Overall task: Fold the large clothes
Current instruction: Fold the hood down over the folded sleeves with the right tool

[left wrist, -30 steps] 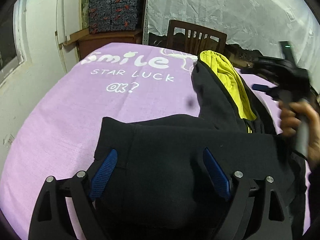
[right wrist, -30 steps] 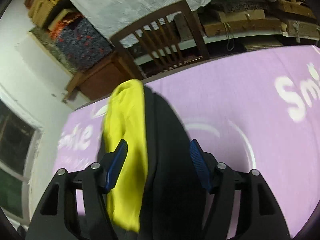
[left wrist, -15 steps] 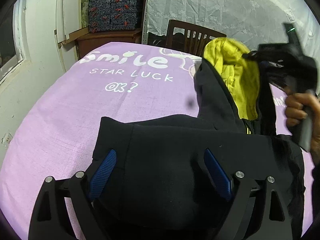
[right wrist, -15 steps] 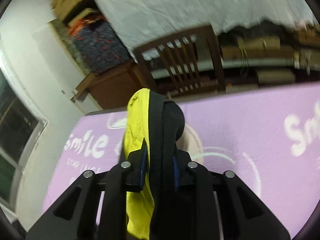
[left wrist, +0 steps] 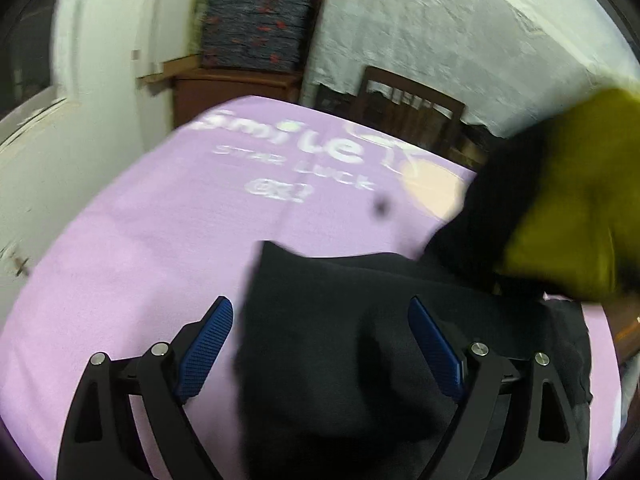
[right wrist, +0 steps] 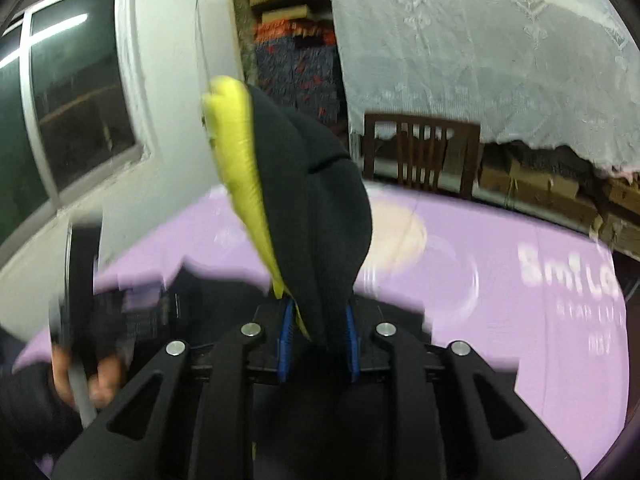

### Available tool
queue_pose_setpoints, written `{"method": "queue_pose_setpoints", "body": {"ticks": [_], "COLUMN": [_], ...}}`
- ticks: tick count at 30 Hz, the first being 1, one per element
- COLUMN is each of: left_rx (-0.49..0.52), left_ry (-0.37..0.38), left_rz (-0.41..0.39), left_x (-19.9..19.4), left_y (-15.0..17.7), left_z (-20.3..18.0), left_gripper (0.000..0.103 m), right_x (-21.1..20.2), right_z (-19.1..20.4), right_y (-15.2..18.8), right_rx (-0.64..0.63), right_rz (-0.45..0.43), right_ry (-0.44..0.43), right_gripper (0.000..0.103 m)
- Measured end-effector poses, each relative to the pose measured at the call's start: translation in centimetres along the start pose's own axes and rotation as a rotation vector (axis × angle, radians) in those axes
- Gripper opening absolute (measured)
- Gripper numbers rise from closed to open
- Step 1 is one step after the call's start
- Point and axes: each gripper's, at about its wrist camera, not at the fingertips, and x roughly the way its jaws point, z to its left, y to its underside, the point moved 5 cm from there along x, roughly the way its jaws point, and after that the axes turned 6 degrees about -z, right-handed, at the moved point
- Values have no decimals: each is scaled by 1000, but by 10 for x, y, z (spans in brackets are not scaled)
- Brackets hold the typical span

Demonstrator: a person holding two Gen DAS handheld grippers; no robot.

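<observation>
A black hooded garment point(left wrist: 360, 320) with a yellow-lined hood point(left wrist: 580, 200) lies on the purple cloth point(left wrist: 140, 260). My left gripper point(left wrist: 320, 344) is open, its blue pads either side of the black body, low over it. My right gripper point(right wrist: 318, 340) is shut on the hood point(right wrist: 304, 184), which stands up above the jaws, yellow lining point(right wrist: 240, 152) on the left, lifted off the cloth. The left gripper with the hand that holds it shows blurred in the right wrist view point(right wrist: 80, 300).
The purple cloth point(right wrist: 520, 260) with white lettering covers the table. A wooden chair point(left wrist: 408, 108) stands behind its far edge. A white lace sheet point(right wrist: 480, 60) covers shelves behind it. A wooden cabinet point(left wrist: 228, 92) with stacked fabric stands at the far left, beside a window point(right wrist: 60, 100).
My right gripper, shut on the hood since half a second ago, has lifted it higher and swung it towards the left gripper. The left gripper stays open and has shifted leftward.
</observation>
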Motion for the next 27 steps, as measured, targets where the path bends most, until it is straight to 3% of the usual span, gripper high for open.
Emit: {"method": "queue_pose_setpoints", "body": {"ticks": [2,4,7,13,15,18,20,21,22,25,27], "left_rx": [-38,-66,-64,-17,16,94,123,141,157,225,250], "left_ry": [5,4,10,147,165,144,112,91,75,38,28], "left_rz": [21,53,81,126,154,173,173,174,173,159,158], "left_x": [-8,-21,-39,-69,-65,-54,-46,-43,-43,-42,-40], "left_y": [5,16,27,36,41,50,54,58,62,72,77], "left_z": [12,25,32,-5,-26,-58,-67,-71,-72,-76,-73], "left_gripper": [90,90,90,90,90,90,89,85,84,82,83], "right_x": [-10,-17,-36,-74,-72,-49,-33,-28,-25,-40,-38], "right_z": [0,-1,-7,-22,-25,-32,-27,-25,-22,-20,-22], "right_y": [42,86,119,122,116,109,106,107,108,113,124], "right_rx": [-10,-46,-8,320,445,626,655,641,626,598,599], "right_rz": [84,191,231,145,131,154,169,182,195,160,189], "right_ry": [18,36,29,-163,-229,-265,-256,-245,-229,-203,-179], "right_gripper": [29,50,53,65,72,73,61,22,7,7,6]}}
